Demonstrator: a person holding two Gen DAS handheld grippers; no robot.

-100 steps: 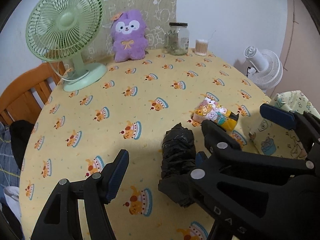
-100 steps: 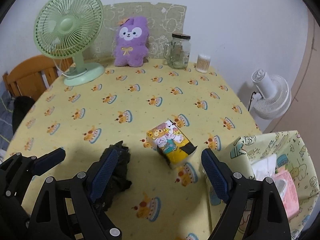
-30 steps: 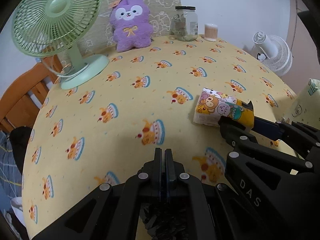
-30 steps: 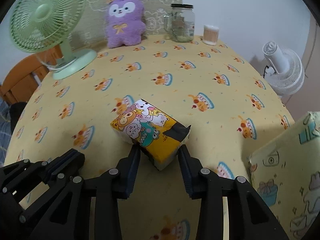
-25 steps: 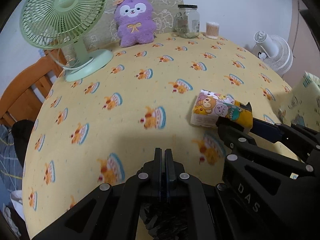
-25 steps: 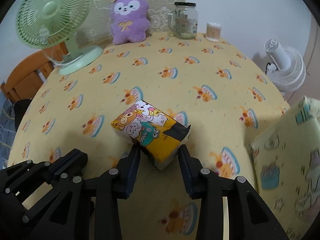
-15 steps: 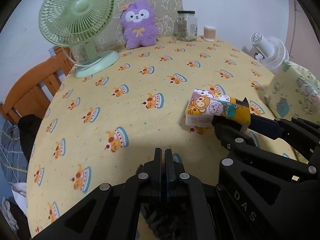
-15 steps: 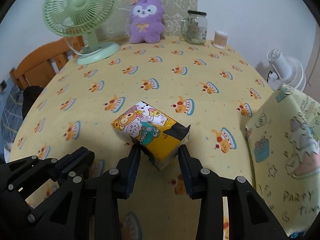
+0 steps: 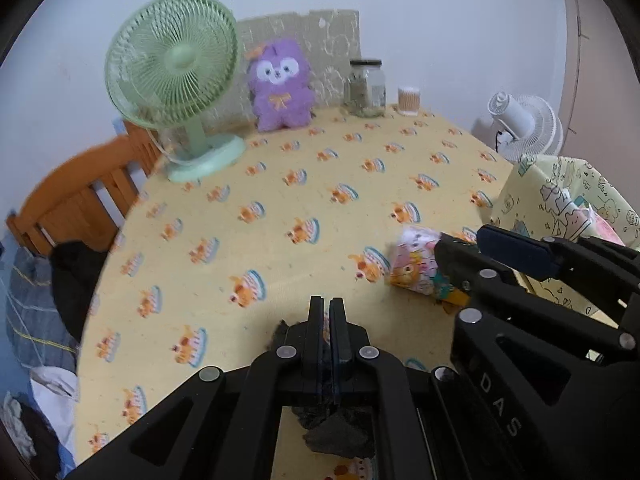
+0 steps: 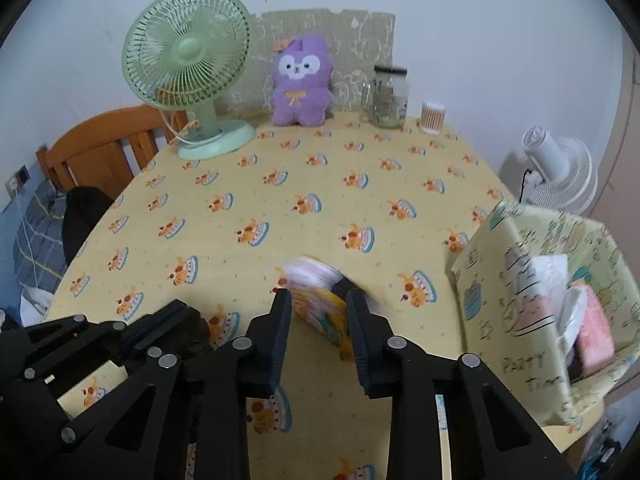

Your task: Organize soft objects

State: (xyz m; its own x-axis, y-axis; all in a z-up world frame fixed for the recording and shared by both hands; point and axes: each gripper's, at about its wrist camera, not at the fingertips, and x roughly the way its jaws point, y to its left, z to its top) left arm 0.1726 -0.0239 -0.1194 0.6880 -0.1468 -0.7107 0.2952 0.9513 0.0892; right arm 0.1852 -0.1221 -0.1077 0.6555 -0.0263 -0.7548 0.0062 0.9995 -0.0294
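Note:
A cartoon-printed tissue pack (image 10: 320, 308) sits between my right gripper's (image 10: 318, 298) fingers, blurred and tipped nose-down above the yellow tablecloth (image 10: 280, 184). The jaws are closing on it, and the pads press its sides. The left wrist view shows the same pack (image 9: 414, 268) at the right gripper's tips. My left gripper (image 9: 325, 306) is shut on a crumpled black plastic bag (image 9: 334, 430), which hangs below its fingers. In the right wrist view, the left gripper (image 10: 176, 314) is at lower left. A cartoon-print fabric basket (image 10: 516, 276) stands open just right of the pack.
At the back of the table stand a green fan (image 10: 188, 64), a purple plush (image 10: 300, 80), a glass jar (image 10: 388, 96) and a cotton-swab tub (image 10: 433, 118). The basket holds a pink pack (image 10: 596, 328). A wooden chair (image 10: 100, 148) and clothes are left, a white fan (image 10: 560, 172) right.
Both grippers rose and drew back from the table, carrying the bag and the pack. The pack has tipped downward between the right fingers, which stand closer together. The basket is more in view.

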